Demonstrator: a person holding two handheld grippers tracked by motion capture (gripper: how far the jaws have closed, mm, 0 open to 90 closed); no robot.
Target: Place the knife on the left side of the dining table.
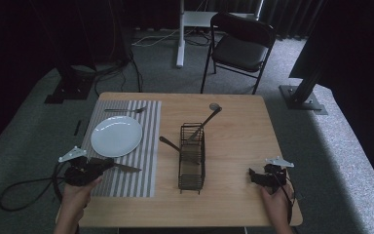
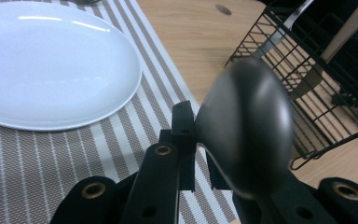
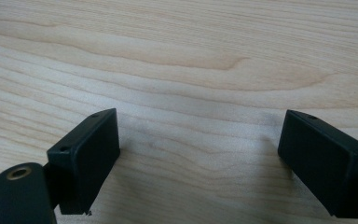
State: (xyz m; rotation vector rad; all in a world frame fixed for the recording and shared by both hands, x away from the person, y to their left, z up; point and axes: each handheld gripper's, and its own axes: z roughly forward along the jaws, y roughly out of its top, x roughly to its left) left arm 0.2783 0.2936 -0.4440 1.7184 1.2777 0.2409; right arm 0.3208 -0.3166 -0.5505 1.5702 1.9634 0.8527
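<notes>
Left claw (image 1: 108, 165) is clamped on a spoon (image 2: 244, 126): dull grey metal, bowl oval and smooth, faint sheen along its right edge. In the left gripper view the bowl rises between the jaws, out of focus; its handle is hidden below them. In the high view the spoon juts from the claw toward 3 o'clock, over the striped mat (image 1: 141, 161), at 5 o'clock from the plate (image 1: 116, 136); there it is thin and dark, so bowl and handle are hard to tell apart.

Plate: white, round, bare, cut off at the top and left edges of the left gripper view.

Rack (image 1: 192, 156): black wire, mid-desk, at 3 o'clock from the spoon. It holds utensils leaning out at 1 and 10 o'clock; their kind is unclear.

Fork (image 1: 126, 110) at 12 o'clock of the plate, small and dim.

Right claw (image 3: 200, 163): jaws wide apart over the bare desk (image 3: 177, 56), gripping nothing.
</notes>
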